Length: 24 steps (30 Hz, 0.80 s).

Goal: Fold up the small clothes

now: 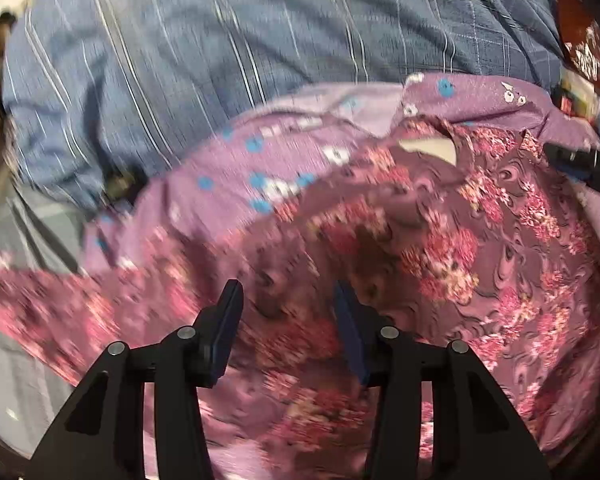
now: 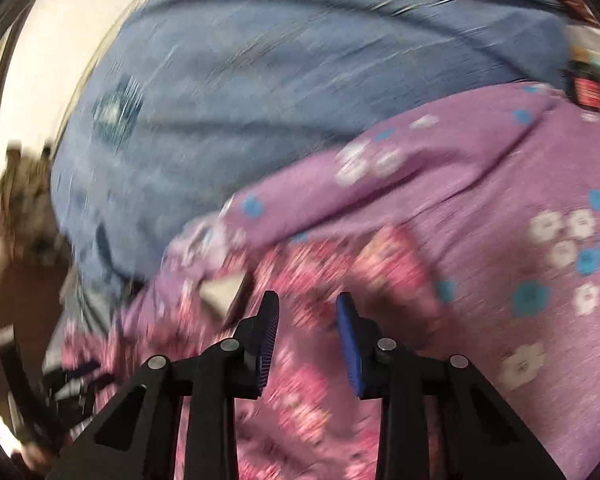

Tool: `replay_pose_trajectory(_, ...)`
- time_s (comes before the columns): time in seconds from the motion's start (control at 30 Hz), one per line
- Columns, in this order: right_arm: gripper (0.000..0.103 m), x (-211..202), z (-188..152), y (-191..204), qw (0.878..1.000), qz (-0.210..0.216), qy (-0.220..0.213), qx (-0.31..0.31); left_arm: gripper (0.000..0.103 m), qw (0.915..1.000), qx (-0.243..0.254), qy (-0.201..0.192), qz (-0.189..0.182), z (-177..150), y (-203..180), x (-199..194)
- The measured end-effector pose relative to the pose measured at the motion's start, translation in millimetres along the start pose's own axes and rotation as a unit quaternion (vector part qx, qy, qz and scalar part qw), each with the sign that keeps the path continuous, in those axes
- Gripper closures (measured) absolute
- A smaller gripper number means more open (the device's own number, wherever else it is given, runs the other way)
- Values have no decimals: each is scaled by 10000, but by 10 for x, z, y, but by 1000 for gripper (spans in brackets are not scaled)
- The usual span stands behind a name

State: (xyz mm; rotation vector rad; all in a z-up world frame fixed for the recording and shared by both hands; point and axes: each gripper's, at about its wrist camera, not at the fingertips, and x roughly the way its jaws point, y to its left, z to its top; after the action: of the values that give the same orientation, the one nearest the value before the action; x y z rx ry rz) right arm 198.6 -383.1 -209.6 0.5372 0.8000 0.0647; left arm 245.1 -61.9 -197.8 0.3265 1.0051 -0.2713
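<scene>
Both grippers poised over a floral garment on the bed

Left gripper [image 1: 288,296] hovers, jaws apart and empty, above the maroon floral garment [image 1: 440,248]; right gripper [image 2: 308,308], jaws narrower with nothing clamped, aims at its edge beside the purple flowered cloth [image 2: 500,200], probably to pinch.

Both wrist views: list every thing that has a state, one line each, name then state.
left gripper: open, nothing between its fingers, above the floral cloth.
right gripper: open, jaws apart, nothing visibly pinched.
dark pink floral garment: crumpled, not folded, lying over the lilac one.
lilac flowered garment: spread out, creased, partly covered by the floral one.
blue striped bedding: rumpled, underneath and behind the clothes.
</scene>
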Motion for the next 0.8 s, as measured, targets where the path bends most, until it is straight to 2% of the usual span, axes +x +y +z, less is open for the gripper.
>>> replay_pose_trajectory(0.03, 71, 49, -43, 53, 9998, -70, 117, -120, 58, 9999, -69, 113, -73, -26, 12, 60)
replay_pose_trajectory(0.1, 73, 195, -126, 45, 9970, -533, 485, -278, 58, 9988, -166, 456, -50, -70, 14, 241)
replay_pose_trajectory(0.13, 76, 277, -154, -38, 9944, -781, 681, -221, 58, 9975, -241, 639, -190, -87, 25, 333)
replay_pose_trajectory(0.17, 88, 262, -145, -129, 9954, -715, 636, -78, 58, 9959, -369, 751, -356, -103, 48, 404)
replay_pose_trajectory(0.2, 91, 203, -106, -198, 9961, -653, 586, 87, 58, 9947, -505, 779, -442, -115, 77, 441)
replay_pose_trajectory(0.23, 90, 123, -72, -257, 9960, -731, 466, 203, 61, 9941, -608, 738, -517, -118, 108, 446)
replay_pose_trajectory(0.27, 83, 31, -44, -307, 9957, -839, 282, 274, 74, 9934, -648, 688, -647, -113, 125, 432)
replay_pose_trajectory(0.3, 83, -62, -19, -366, 9951, -930, 126, 317, 81, 9924, -652, 655, -812, -109, 135, 416)
replay_pose_trajectory(0.33, 83, -123, -6, -411, 9958, -826, 115, 374, 90, 9916, -654, 627, -921, -102, 124, 400)
replay_pose_trajectory(0.4, 78, -208, -14, -515, 9972, -372, 296, 574, 99, 9924, -598, 526, -943, -85, 91, 344)
replay_pose_trajectory(0.43, 76, -240, -30, -554, 9967, -95, 434, 679, 101, 9921, -599, 475, -993, -77, 76, 317)
replay_pose_trajectory(0.53, 66, -357, -154, -592, 9900, 550, 794, 1029, 103, 9849, -798, 330, -1501, -73, 46, 176)
replay_pose_trajectory(0.63, 55, -551, -380, -632, 9763, 1298, 1015, 1402, 103, 9873, -609, 226, -1452, -97, -57, -2)
replay_pose_trajectory(0.7, 38, -590, -537, -585, 9621, 1714, 1245, 1714, 103, 9861, -685, 182, -1502, -115, -56, -107)
replay_pose_trajectory(0.77, 31, -585, -668, -522, 9504, 1988, 1396, 1942, 103, 9864, -775, 146, -1441, -142, -9, -198)
replay_pose_trajectory(0.8, 31, -552, -739, -483, 9477, 1994, 1475, 2011, 103, 9879, -837, 135, -1302, -177, 27, -248)
